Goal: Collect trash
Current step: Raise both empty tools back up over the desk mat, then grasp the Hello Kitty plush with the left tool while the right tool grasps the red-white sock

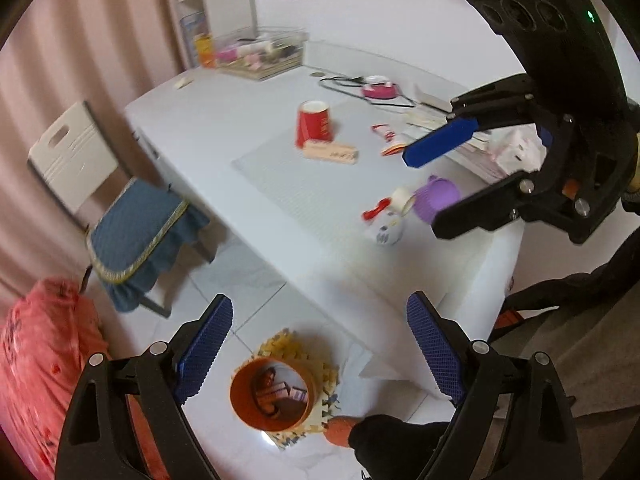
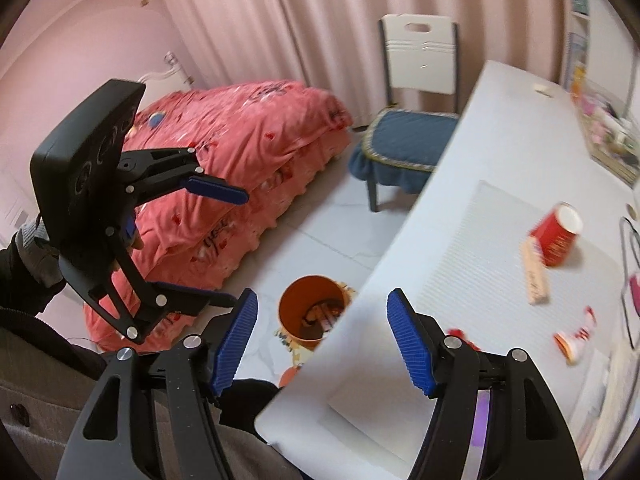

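Both my claws, left claw (image 1: 320, 350) and right claw (image 2: 322, 340), hang released and empty above the near edge of the white table (image 1: 224, 120). The red paper cup (image 1: 314, 124) and tan wooden block (image 1: 330, 152) lie far ahead; my right claw is nearer.

A white chair (image 2: 420, 56) with a blue cushion (image 2: 404, 144) is seen far beyond the fingertips, beside the white table (image 2: 500, 152). A pink quilt (image 2: 240, 152) is piled left of the fingers. A pink curtain (image 2: 300, 20) hangs behind. A purple container (image 1: 436, 198) stands on the table, right of the fingers.
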